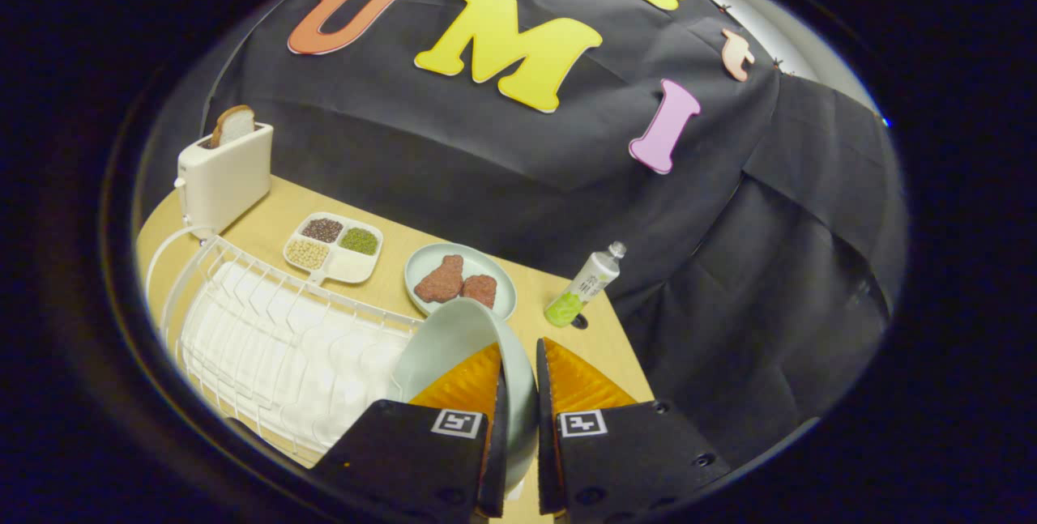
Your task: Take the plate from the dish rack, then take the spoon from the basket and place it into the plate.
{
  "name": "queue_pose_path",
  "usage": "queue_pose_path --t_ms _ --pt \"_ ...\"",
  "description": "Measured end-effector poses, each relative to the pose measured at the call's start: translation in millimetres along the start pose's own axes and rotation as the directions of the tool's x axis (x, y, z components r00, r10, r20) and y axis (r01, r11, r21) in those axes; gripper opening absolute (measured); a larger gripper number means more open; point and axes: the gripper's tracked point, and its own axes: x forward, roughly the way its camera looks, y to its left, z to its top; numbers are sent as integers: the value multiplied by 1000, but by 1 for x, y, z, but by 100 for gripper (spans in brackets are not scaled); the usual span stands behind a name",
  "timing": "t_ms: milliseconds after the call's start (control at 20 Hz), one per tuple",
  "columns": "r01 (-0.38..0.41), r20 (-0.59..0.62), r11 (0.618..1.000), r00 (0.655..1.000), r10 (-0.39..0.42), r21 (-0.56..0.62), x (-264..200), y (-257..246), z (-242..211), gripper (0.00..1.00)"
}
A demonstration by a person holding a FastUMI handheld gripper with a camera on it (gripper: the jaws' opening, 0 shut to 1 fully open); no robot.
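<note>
**Gripper view: plate pinched by its rim beside the dish rack**

Gripper view looks down along the tool [518, 362], whose two fingers are closed on the rim of a pale green plate [441, 346]: one finger sits inside the plate's hollow, the other against its back, so the rim is clamped between them. An edge grip suits a thin plate that stood on end, and here it is held tilted, nearly upright, its hollow face turned toward the white dish rack [267, 330]. I cannot tell whether its lower edge touches the rack's wires or hangs just beside them.

Beyond the fingers on the wooden worktop [389, 281] lie a second plate [502, 277] carrying two brownish pieces of food, a divided tray [334, 247] of grains and a toaster [225, 172] with a slice of bread [233, 125] standing in its slot. A small bottle [585, 285] lies on the worktop's far edge.

By my judgement the first step, taking the plate out, is in hand. It needs a bare patch of worktop, set flat, before the spoon comes.
</note>
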Motion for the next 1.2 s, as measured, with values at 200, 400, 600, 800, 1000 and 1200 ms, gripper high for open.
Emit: queue_pose_path --t_ms 200,400,600,800,1000,1200 --pt "30 5 999 1000 -30 -22 -2 1 6 19" --pt "88 43 995 995 -86 -46 -5 -19 17 19" --pt "64 121 998 991 -61 -24 -31 -29 35 18" --pt "-99 155 993 984 88 68 -65 -26 32 16" --pt "-294 165 936 950 264 192 -96 -16 8 15" --pt "-466 129 829 884 449 309 -122 3 -42 14"
